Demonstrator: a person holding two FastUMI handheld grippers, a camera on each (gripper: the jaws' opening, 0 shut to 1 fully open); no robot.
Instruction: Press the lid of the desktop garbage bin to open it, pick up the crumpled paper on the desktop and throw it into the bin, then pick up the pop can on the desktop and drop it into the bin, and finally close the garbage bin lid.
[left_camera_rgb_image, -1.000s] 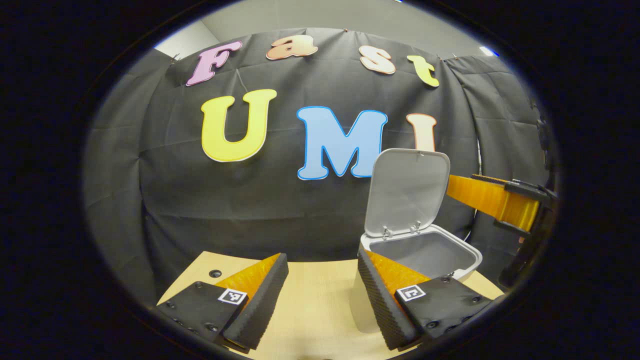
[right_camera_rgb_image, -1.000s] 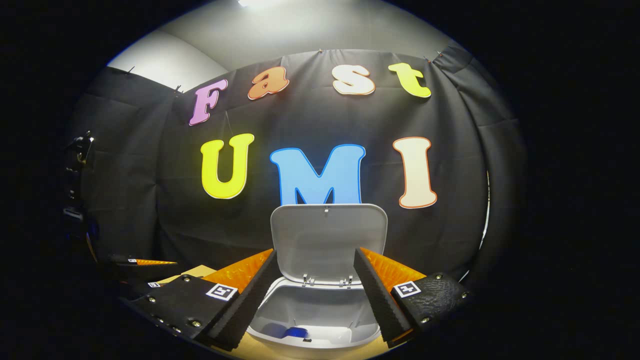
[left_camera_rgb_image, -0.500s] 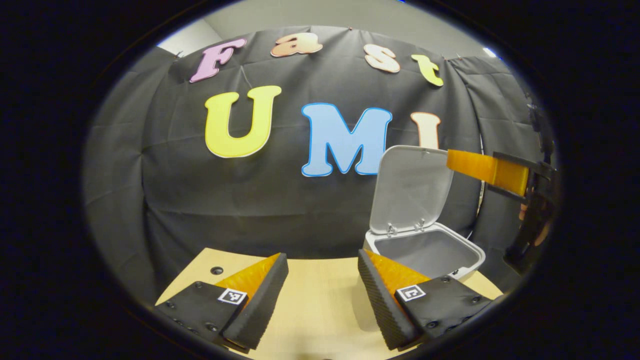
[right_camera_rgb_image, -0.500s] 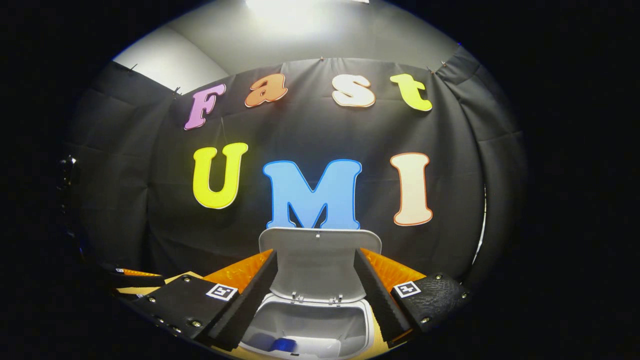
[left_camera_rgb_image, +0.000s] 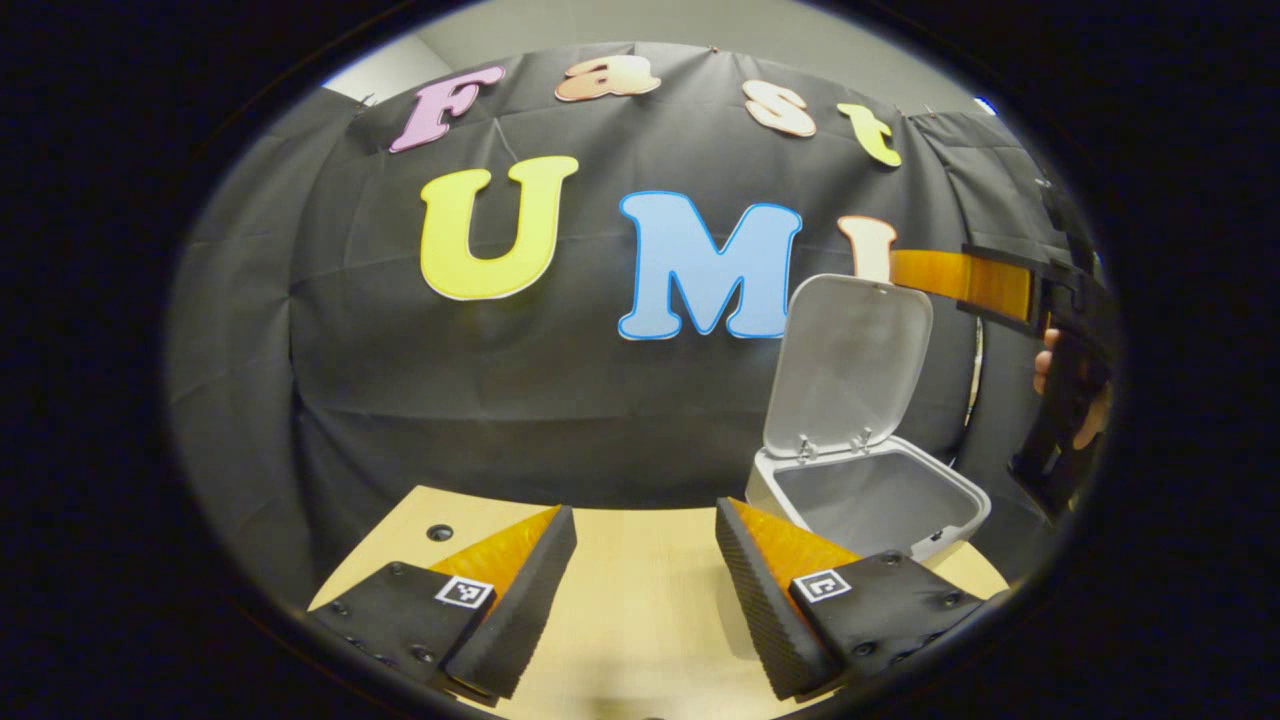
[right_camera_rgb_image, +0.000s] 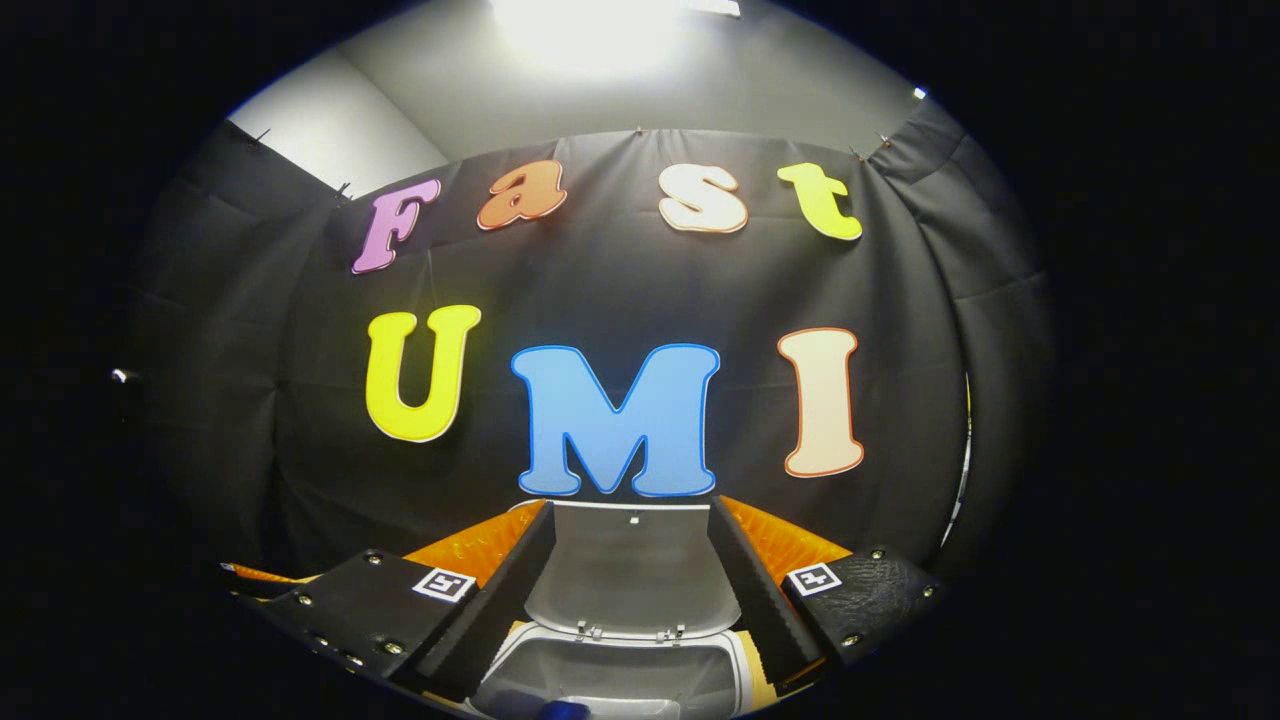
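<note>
The white desktop bin (left_camera_rgb_image: 948, 497) stands on the table at the right of the left gripper view, its lid (left_camera_rgb_image: 850, 365) upright and open. My left gripper (left_camera_rgb_image: 645, 590) hovers open and empty over the tabletop, left of the bin. My right gripper (left_camera_rgb_image: 905, 270) is held high beside the lid's top edge by a hand (left_camera_rgb_image: 1090, 420). In the right gripper view, that gripper (right_camera_rgb_image: 630, 590) is open and empty, with the lid (right_camera_rgb_image: 630, 570) seen between its fingers and the bin's mouth (right_camera_rgb_image: 620, 680) below. Something blue (right_camera_rgb_image: 565, 710) lies in the bin, barely visible.
The light wooden table (left_camera_rgb_image: 640, 620) has a small round hole (left_camera_rgb_image: 438, 532) near its far left corner. The black cloth wall hangs close behind the bin. The left gripper (right_camera_rgb_image: 250, 575) shows at the lower left of the right gripper view.
My right gripper has risen from just over the bin's mouth to about the height of the lid's top. The left gripper has drifted a little left, away from the bin. The lid stays open.
</note>
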